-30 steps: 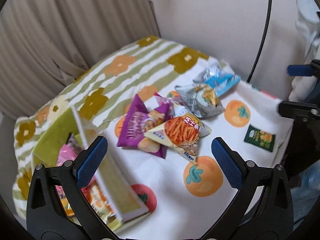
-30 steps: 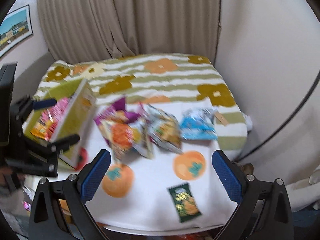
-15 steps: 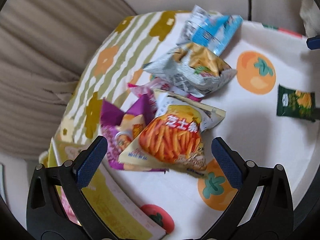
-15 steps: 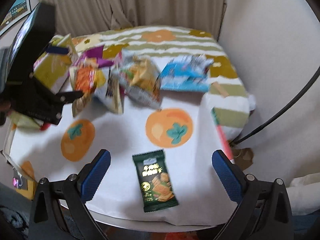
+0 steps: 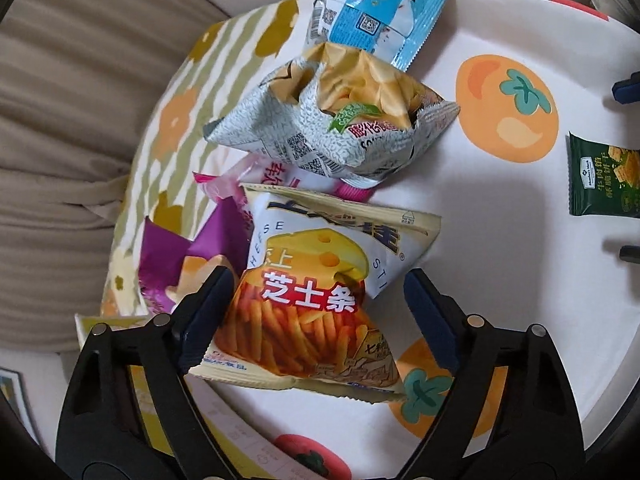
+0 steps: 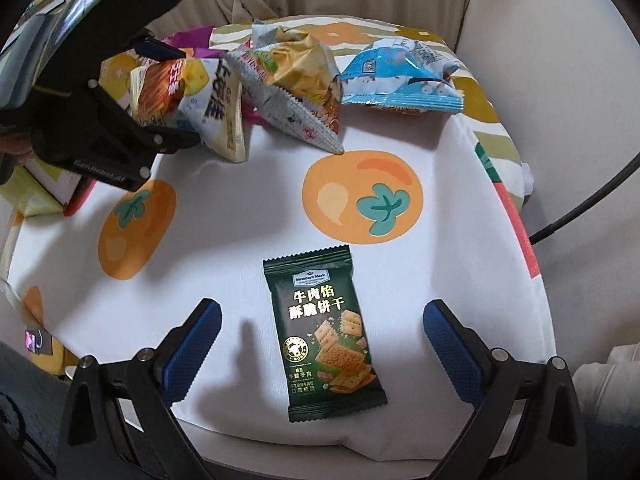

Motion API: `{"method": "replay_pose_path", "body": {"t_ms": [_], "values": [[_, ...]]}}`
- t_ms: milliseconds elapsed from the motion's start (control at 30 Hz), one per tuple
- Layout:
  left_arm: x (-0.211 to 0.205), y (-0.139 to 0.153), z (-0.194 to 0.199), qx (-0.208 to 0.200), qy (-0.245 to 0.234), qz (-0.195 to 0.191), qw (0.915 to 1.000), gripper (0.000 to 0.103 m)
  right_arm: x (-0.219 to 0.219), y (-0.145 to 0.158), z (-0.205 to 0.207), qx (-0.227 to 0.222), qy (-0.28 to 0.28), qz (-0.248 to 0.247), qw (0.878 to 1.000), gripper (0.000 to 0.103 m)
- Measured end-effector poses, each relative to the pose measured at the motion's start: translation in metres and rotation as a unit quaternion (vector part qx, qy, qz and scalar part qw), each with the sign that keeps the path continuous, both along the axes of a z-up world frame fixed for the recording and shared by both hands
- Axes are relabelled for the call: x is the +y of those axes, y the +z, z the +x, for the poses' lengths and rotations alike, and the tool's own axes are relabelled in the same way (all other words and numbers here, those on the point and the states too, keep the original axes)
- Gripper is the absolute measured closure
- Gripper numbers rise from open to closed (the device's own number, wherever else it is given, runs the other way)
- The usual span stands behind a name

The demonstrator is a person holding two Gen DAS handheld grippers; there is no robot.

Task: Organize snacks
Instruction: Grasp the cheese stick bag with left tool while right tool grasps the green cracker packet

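Because both claws are spread wide with nothing pinched, this reads as the moment just ahead of two pickups. The cheese stick bag (image 5: 316,312) lies between the fingers of the left claw (image 5: 312,312); its left edge touches or nearly touches the left pad, while the right pad stands apart from it. The bag is puffed and leans on the purple bag (image 5: 176,264) off to the claw's left. Beyond the fingertips lie a pink packet (image 5: 256,176), then the grey chip bag (image 5: 332,128), and farthest the blue bag (image 5: 380,20).

The green cracker packet (image 6: 326,332) lies flat between the fingers of the right claw (image 6: 320,344), touching neither pad, on a white cloth with orange fruit prints (image 6: 460,220).

To do this well, I judge that the left claw should close gently across the bag's middle, since air-filled foil can slip or squash. The flat packet offers little height, so the right claw probably needs its tips low against the cloth. A yellow box (image 6: 36,196) sits beside the left claw, likely the snacks' destination.
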State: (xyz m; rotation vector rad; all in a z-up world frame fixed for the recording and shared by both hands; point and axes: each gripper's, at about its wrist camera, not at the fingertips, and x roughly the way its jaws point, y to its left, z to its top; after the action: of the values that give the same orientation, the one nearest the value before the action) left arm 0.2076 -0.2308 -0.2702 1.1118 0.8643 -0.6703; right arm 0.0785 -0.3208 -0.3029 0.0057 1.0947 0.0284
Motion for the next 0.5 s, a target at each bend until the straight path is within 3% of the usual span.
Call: {"method": "replay_pose_path", "body": {"t_ms": [67, 133, 500], "values": [[0.001, 0.001, 0.003, 0.007, 0.006, -0.006, 0.9999, 0.026, 0.002, -0.001, 0.0, 0.002, 0.002, -0.007, 1.0, 0.005], [-0.001, 0.001, 0.003, 0.004, 0.009, -0.004, 0.9999, 0.04, 0.005, -0.005, 0.001, 0.007, 0.006, -0.005, 1.0, 0.01], [0.007, 0.003, 0.005, 0.016, 0.034, -0.017, 0.9991, 0.049, 0.006, -0.02, -0.003, 0.035, 0.033, -0.003, 0.999, 0.028]]}}
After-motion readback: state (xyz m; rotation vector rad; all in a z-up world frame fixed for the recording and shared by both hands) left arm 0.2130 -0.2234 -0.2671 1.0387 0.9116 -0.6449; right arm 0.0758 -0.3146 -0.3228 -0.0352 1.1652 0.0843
